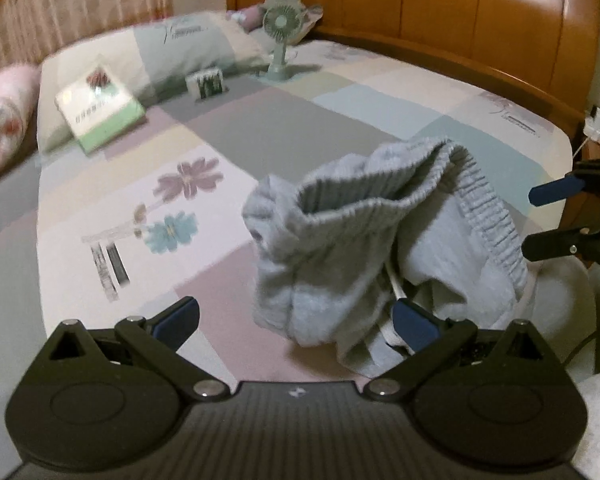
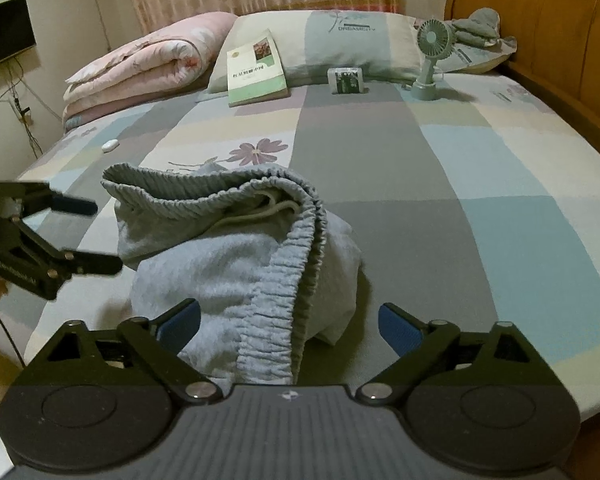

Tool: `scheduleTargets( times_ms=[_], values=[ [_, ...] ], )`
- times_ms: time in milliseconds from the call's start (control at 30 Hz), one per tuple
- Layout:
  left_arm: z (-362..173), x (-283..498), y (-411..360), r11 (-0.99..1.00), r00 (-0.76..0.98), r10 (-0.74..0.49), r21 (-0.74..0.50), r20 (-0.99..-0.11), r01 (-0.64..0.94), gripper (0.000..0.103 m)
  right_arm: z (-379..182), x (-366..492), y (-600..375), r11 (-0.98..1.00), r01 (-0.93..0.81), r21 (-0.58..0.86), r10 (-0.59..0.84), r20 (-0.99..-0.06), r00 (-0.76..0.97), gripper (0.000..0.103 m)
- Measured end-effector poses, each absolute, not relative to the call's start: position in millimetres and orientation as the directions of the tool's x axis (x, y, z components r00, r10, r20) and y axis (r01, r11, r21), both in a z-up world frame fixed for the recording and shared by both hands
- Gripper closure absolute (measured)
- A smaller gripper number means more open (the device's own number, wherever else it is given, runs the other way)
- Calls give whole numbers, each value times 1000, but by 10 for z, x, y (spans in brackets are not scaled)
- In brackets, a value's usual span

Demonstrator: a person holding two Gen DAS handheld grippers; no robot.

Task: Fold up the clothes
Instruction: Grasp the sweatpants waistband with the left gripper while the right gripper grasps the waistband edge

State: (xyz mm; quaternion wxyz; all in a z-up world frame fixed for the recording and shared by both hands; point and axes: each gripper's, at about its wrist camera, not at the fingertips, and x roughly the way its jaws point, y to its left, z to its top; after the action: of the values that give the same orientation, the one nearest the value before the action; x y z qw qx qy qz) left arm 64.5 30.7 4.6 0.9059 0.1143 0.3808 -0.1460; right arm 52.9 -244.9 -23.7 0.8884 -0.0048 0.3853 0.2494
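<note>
A grey-blue garment (image 1: 352, 264) with a ribbed elastic waistband (image 2: 276, 300) and a pale drawstring lies bunched in a heap on the patchwork bedsheet (image 2: 420, 200). My left gripper (image 1: 298, 324) is open; its right pad overlaps the heap's near edge and its left pad is over bare sheet. In the right wrist view the left gripper (image 2: 108, 236) hangs beside the heap's left side. My right gripper (image 2: 290, 326) is open, with the waistband lying between its fingers; the right pad stands apart from the cloth. The right gripper (image 1: 529, 222) shows at the right edge of the left wrist view.
At the far end of the bed lie a pillow (image 2: 340, 44), a book (image 2: 256, 72), a small box (image 2: 346, 80) and a green desk fan (image 2: 430, 60). A rolled pink quilt (image 2: 140, 68) lies at the far left. A wooden headboard (image 1: 460, 12) bounds one side.
</note>
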Motion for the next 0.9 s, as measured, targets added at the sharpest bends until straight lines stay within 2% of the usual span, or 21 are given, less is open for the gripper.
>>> scheduleTargets(
  times_ms=[100, 167, 233, 267, 367, 433, 500, 667, 800, 900],
  values=[
    [86, 699, 302, 916, 687, -175, 139, -705, 376, 13, -269, 564, -2479, 872, -444, 205, 448, -697, 559, 21],
    [99, 741, 303, 911, 690, -184, 142, -700, 387, 28, -288, 581, -2497, 870, -442, 218, 454, -702, 548, 30],
    [109, 779, 301, 900, 687, -213, 134, -695, 414, 31, -303, 590, -2506, 866, -446, 227, 462, -704, 539, 34],
    [114, 795, 293, 893, 686, -229, 132, -690, 431, 33, -310, 593, -2508, 863, -449, 230, 467, -704, 536, 34],
    [126, 841, 242, 866, 687, -269, 142, -675, 479, 50, -326, 620, -2509, 853, -459, 247, 484, -704, 521, 35],
    [116, 885, 205, 841, 672, -304, 142, -675, 522, 52, -338, 654, -2501, 848, -464, 256, 493, -701, 516, 36],
    [79, 937, 174, 825, 660, -316, 146, -682, 546, 61, -367, 687, -2493, 845, -461, 271, 502, -699, 509, 36],
    [54, 1029, 191, 809, 640, -340, 133, -690, 573, 74, -463, 764, -2489, 829, -454, 327, 536, -698, 475, 37],
    [169, 1114, 222, 816, 689, -321, 179, -650, 550, 82, -554, 808, -2520, 816, -445, 370, 560, -699, 445, 37],
    [283, 1227, 227, 823, 724, -304, 211, -619, 527, 83, -591, 819, -2555, 808, -434, 399, 575, -695, 432, 36]
  ],
)
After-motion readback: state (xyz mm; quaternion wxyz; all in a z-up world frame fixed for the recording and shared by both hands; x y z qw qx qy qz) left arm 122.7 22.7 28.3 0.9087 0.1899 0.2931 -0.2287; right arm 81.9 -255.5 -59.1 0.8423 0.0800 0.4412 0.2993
